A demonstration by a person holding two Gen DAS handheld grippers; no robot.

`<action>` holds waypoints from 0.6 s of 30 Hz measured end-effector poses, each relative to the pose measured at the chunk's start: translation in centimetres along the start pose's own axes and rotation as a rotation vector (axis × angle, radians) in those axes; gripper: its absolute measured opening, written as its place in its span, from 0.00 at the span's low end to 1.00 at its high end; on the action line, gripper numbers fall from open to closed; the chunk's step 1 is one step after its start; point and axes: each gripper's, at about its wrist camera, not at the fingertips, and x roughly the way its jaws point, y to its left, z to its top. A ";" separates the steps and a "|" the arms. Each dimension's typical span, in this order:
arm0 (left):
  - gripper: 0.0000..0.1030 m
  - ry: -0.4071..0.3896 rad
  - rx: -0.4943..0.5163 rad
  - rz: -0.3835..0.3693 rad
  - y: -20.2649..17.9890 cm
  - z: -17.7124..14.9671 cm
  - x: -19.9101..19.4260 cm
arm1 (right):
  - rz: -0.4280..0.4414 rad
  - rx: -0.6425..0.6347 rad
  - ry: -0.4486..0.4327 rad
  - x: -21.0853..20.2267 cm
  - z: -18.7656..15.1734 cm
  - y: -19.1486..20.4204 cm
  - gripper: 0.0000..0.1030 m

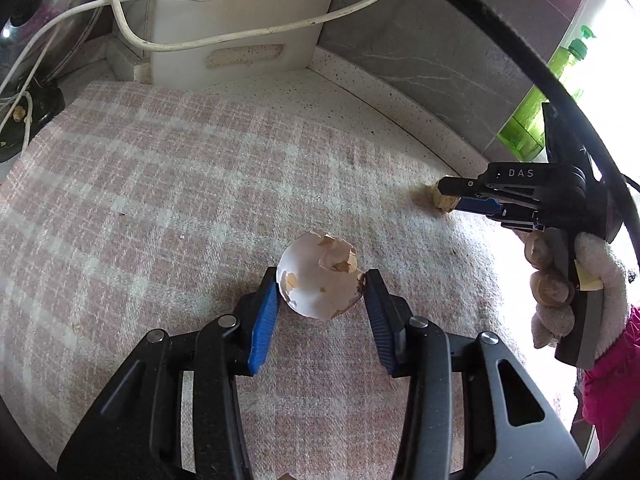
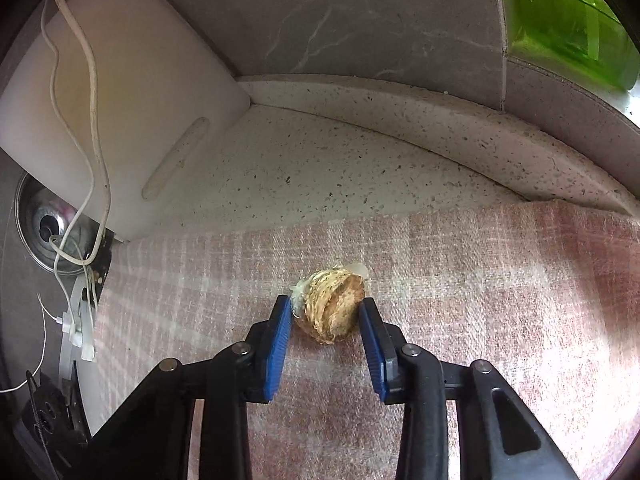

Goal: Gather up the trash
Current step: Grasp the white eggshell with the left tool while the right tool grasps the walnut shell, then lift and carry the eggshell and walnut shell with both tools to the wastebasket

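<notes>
"DAS" printed on right gripper (image 1: 450, 198) body.

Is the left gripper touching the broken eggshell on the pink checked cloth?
Touching. The left wrist view shows both blue pads of the left gripper pressed against the broken eggshell's sides.

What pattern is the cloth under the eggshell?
Faded pink-and-white plaid on the cloth; clearest in the left wrist view, around the eggshell.
</notes>
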 end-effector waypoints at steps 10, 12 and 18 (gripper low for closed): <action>0.41 -0.010 -0.013 -0.001 1.3 -1.1 -2.3 | 0.021 0.010 -0.016 -1.3 -1.3 0.5 0.24; 0.41 -0.015 -0.006 -0.002 1.3 -1.4 -3.0 | 0.031 0.016 -0.021 -1.7 -1.5 0.6 0.24; 0.41 -0.029 0.000 -0.005 1.7 -2.3 -5.2 | 0.066 0.001 -0.032 -3.6 -3.0 1.8 0.23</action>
